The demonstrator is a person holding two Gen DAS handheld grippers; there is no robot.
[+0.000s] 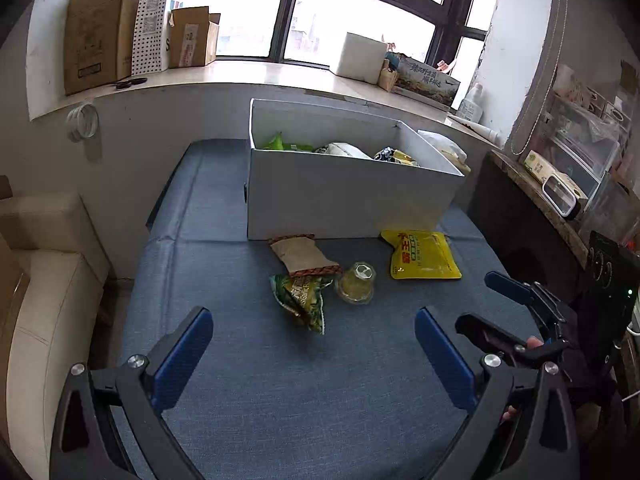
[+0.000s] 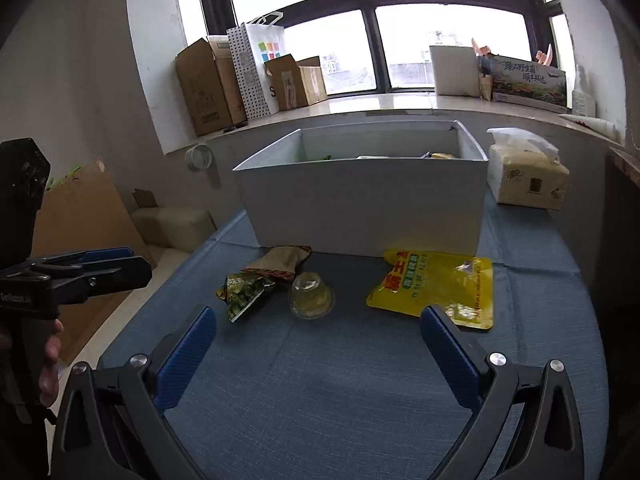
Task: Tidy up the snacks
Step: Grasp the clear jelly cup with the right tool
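Observation:
On the blue tablecloth (image 1: 320, 408) (image 2: 320, 392), a white open box (image 1: 344, 196) (image 2: 360, 204) holds several snack packs. Just in front of it lie a brown snack pack (image 1: 300, 256) (image 2: 280, 261), a green packet (image 1: 300, 298) (image 2: 244, 294), a clear jelly cup (image 1: 356, 283) (image 2: 312, 296) and a yellow pouch (image 1: 422, 256) (image 2: 436, 284). My left gripper (image 1: 314, 344) (image 2: 120, 262) is open and empty, short of the green packet. My right gripper (image 2: 318, 340) (image 1: 478, 300) is open and empty too, its right finger overlapping the yellow pouch's near corner.
A tissue pack (image 2: 524, 172) (image 1: 444, 148) stands right of the box. Cardboard boxes (image 1: 100, 28) (image 2: 208, 84) line the windowsill behind. A beige sofa (image 1: 44, 264) is left of the table, and a dark cabinet (image 1: 516, 216) stands at the right.

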